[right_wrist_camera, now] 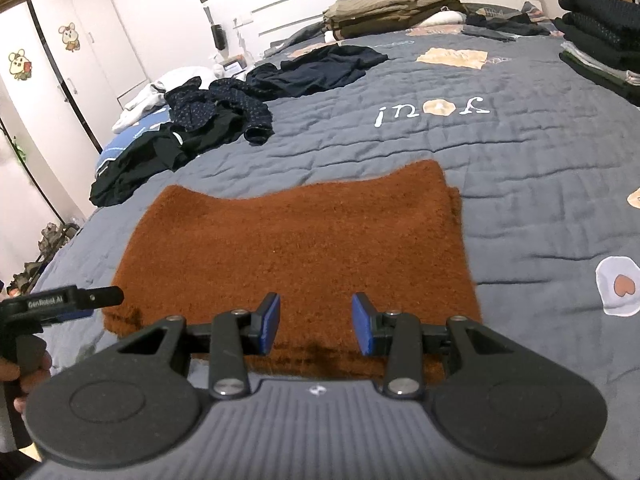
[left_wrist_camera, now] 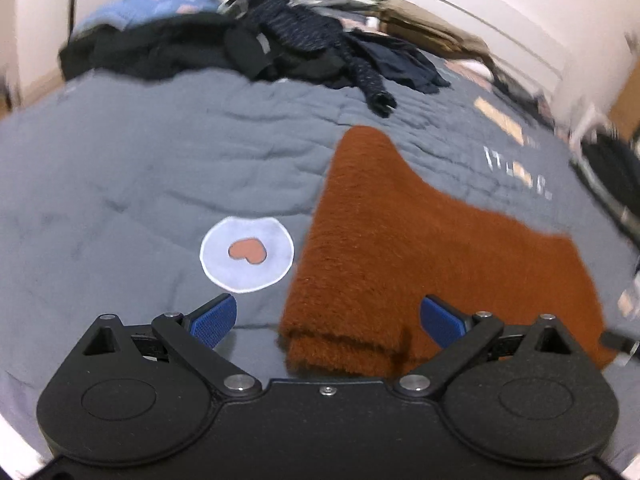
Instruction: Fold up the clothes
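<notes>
a fuzzy brown sweater (right_wrist_camera: pixel 296 248) lies folded flat on the grey quilt (right_wrist_camera: pixel 500 184) of a bed, near the front edge. the right gripper (right_wrist_camera: pixel 316 326) hangs over the near edge of the sweater with its two blue pads (right_wrist_camera: pixel 269 322) apart and nothing between them. the left gripper (left_wrist_camera: pixel 326 322) is at the left near corner of the sweater (left_wrist_camera: pixel 420 256), with its pads spread wide and holding nothing. a white egg patch with a heart (left_wrist_camera: pixel 247 254) is on the quilt just left of the sweater. a messy pile of dark clothes (right_wrist_camera: pixel 192 128) sits far off on the left. neat stacks of folded clothes (right_wrist_camera: pixel 600 36) sit far on the right.
</notes>
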A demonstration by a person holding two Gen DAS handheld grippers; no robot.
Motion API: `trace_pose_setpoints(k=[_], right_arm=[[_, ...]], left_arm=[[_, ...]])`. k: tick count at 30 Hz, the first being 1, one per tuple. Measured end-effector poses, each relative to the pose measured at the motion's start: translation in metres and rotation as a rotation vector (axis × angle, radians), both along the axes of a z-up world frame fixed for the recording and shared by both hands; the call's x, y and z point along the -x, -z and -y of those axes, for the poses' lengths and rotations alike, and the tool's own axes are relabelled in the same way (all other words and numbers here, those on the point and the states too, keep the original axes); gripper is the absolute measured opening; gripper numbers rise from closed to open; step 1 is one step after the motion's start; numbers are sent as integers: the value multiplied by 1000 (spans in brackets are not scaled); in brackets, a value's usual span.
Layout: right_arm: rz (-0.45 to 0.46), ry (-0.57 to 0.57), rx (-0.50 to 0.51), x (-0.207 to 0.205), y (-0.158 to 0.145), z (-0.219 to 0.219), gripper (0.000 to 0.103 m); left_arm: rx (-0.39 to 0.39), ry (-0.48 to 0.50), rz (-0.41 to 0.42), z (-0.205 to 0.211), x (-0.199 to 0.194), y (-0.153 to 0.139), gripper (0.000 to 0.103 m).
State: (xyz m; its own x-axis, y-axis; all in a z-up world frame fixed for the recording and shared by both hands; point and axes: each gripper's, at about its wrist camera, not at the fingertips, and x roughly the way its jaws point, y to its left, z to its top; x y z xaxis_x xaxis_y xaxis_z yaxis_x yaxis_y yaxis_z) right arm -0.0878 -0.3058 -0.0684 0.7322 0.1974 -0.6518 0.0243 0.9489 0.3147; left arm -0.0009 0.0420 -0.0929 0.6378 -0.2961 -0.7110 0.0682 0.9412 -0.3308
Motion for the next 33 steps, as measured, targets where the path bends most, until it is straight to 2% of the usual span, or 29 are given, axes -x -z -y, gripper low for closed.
trace_pose_setpoints(k=[5, 13, 15, 17, 22, 25, 26, 33], right_arm=[[0, 1, -11, -3, 3, 2, 39], [3, -7, -24, -12, 8, 0, 39], [4, -9, -27, -14, 9, -1, 39], [5, -11, -31, -16, 10, -2, 39], [-7, -26, -9, -24, 18, -6, 39], [-32, -23, -15, -28, 26, -7, 39], [-32, -24, -14, -29, 27, -8, 39], [2, -73, -60, -30, 25, -17, 39]], left_arm=[[88, -8, -38, -2, -9, 13, 97], [143, -30, -65, -3, -17, 26, 97], [155, -24, -59, -4, -18, 27, 87], [177, -18, -57, -4, -18, 27, 71], [214, -6, -46, -5, -16, 29, 51], [220, -4, -51, -5, -17, 29, 51], [222, -9, -59, -5, -17, 30, 54], [231, -13, -59, -4, -18, 31, 56]])
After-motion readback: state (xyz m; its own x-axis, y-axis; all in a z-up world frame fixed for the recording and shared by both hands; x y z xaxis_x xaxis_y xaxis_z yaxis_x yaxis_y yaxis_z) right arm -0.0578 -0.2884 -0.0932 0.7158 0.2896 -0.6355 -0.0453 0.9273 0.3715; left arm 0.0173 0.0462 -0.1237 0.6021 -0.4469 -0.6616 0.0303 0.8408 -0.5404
